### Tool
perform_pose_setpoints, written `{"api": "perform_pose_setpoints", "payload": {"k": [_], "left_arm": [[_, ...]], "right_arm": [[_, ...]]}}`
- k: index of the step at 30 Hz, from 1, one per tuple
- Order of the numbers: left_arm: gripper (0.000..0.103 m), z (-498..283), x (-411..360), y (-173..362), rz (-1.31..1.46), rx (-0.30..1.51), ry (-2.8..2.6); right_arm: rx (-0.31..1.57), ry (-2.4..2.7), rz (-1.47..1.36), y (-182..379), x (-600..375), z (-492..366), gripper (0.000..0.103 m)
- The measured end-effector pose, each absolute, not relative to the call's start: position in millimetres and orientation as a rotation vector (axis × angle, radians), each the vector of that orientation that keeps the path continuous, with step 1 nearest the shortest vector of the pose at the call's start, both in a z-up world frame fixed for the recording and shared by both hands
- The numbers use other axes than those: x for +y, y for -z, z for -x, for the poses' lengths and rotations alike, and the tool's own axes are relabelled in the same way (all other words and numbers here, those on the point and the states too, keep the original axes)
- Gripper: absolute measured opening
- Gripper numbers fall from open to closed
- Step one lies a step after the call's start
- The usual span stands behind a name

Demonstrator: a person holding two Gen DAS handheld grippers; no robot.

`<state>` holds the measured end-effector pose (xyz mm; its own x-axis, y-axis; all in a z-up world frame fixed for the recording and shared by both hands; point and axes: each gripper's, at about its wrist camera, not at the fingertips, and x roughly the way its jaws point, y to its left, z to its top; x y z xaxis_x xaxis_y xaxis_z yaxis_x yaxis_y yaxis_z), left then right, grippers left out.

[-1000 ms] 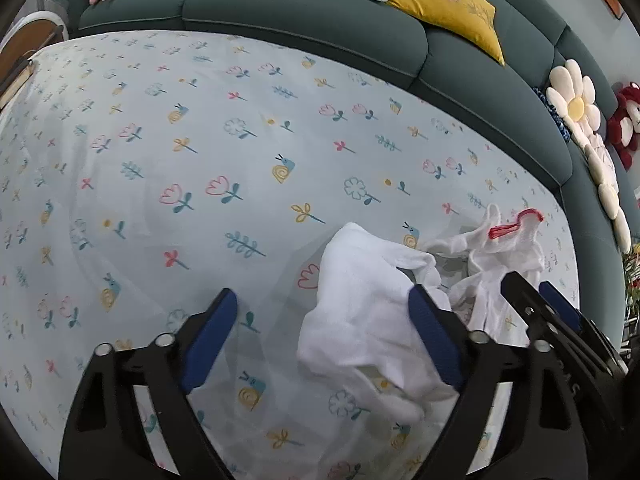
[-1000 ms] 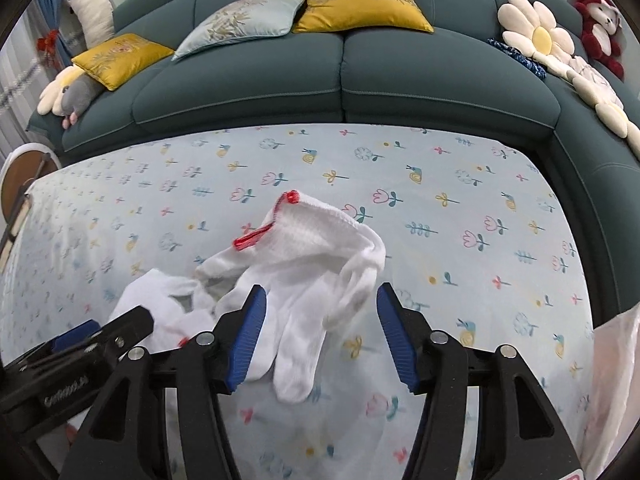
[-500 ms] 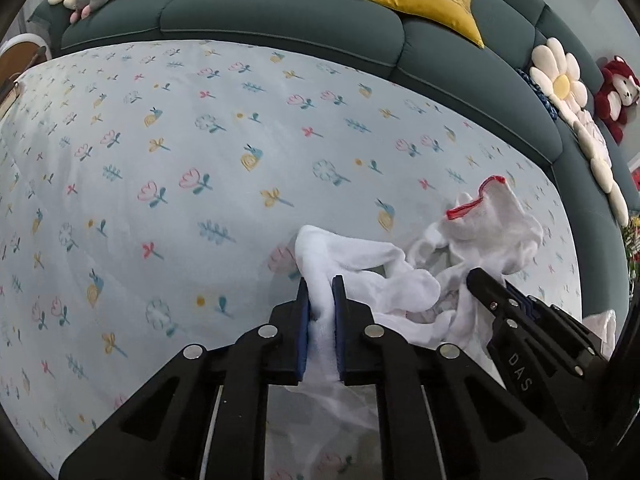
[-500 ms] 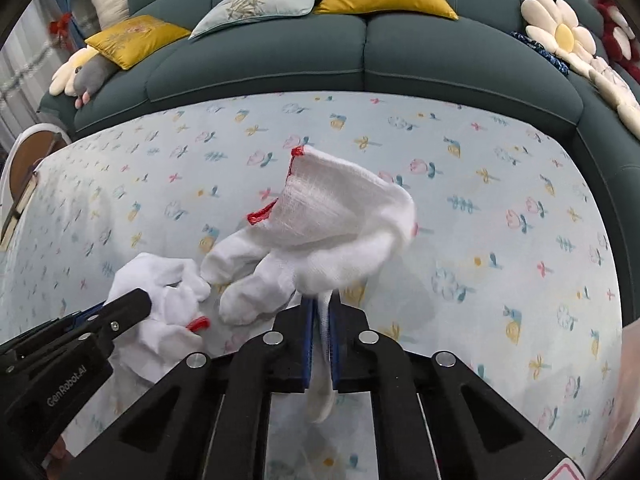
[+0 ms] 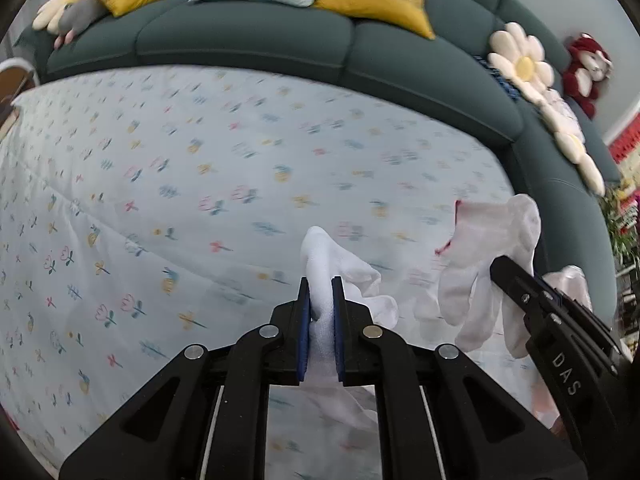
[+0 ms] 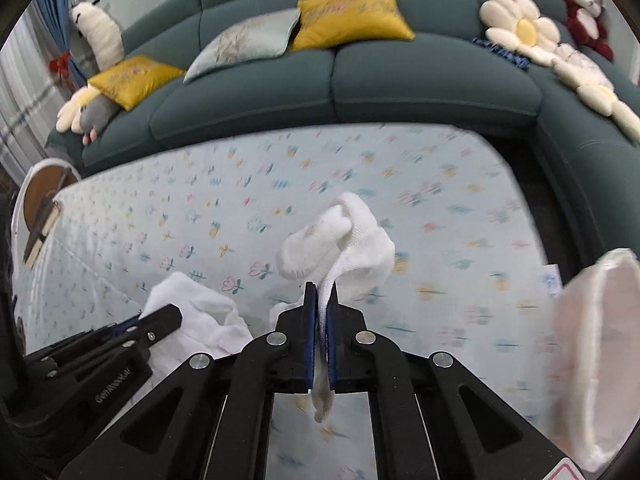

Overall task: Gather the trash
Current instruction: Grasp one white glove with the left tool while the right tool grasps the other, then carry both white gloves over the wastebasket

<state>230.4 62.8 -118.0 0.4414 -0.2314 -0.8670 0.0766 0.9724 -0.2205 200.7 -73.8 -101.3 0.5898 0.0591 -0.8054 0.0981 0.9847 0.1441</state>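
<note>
Now that both grippers point(image 5: 320, 300) point(image 6: 321, 300) clamped a glove point(image 5: 324, 268) point(image 6: 352, 240) each and lifted them off the tablecloth point(image 5: 200, 160), bagging comes next.

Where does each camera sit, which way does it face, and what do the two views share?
Left wrist: on the left gripper, facing the sofa across the floral cloth; its fingers pinch a white glove.
Right wrist: on the right gripper, facing the same sofa; its fingers pinch a red-trimmed glove.
Shared: each view shows the other gripper, both gloves, sofa and cloth.
</note>
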Motion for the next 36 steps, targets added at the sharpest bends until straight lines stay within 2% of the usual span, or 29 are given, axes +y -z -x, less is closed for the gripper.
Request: {"api": "perform_pose_setpoints", "payload": {"k": [7, 16, 36], "left_arm": [[0.009, -194, 8, 69, 0.100, 1.020, 0.276], [0.009, -156, -63, 28, 0.023, 0.956, 0.383], [0.010, -94, -186, 18, -0.144, 0.929, 0.542]], "right_arm": [[0.831, 0.076, -0.199, 47, -126, -155, 0.004], [0.748, 0.170, -0.239, 8, -194, -101, 0.004], [0.698, 0.326, -0.347, 8, -300, -19, 0.004]]}}
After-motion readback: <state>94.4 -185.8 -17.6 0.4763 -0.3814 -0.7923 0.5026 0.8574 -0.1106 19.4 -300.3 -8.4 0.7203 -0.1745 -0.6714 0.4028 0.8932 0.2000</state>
